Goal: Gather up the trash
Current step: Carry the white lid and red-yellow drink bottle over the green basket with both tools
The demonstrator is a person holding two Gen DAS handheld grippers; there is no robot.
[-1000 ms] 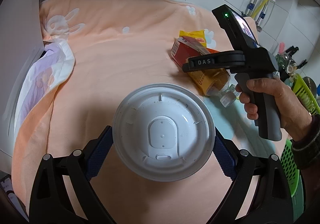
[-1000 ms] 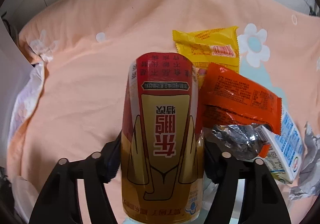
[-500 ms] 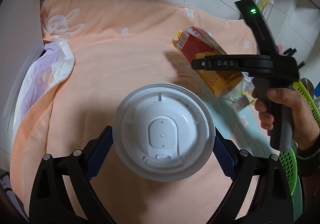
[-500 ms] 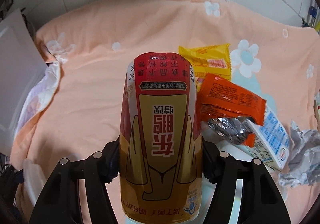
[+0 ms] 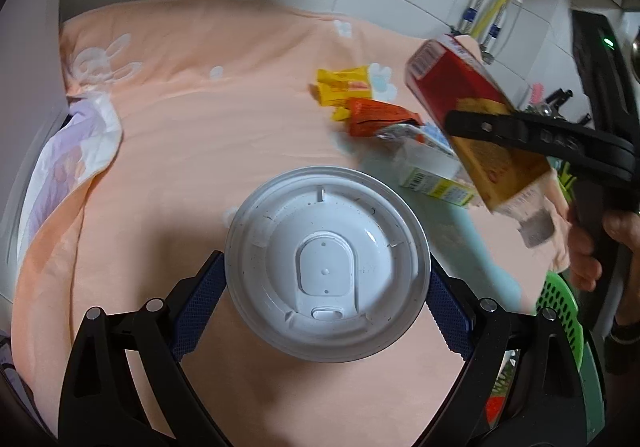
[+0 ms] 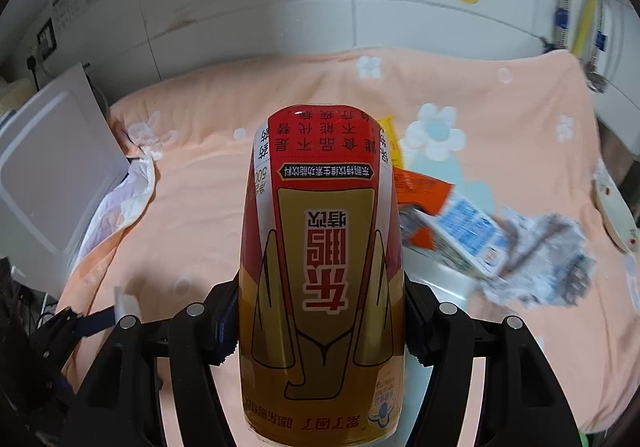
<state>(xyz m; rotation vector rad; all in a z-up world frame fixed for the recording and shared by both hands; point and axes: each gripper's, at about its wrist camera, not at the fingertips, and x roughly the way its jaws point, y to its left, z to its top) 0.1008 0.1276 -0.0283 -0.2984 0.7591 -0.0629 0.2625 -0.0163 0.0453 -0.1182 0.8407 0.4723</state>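
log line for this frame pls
left gripper: shut on white lidded cup | right gripper: shut on red-gold bottle, off cloth | still on cloth: yellow wrapper, orange wrapper, carton

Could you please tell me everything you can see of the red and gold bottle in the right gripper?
The bottle is a plastic drink bottle wrapped in a glossy red and gold label with Chinese lettering, which reads upside down in the right wrist view. The right gripper clamps it at mid-body, a pad on each side. In the left wrist view it hangs tilted in the air above the peach cloth, base up and away, neck end low. Nothing else touches it. Its cap is too blurred to make out.
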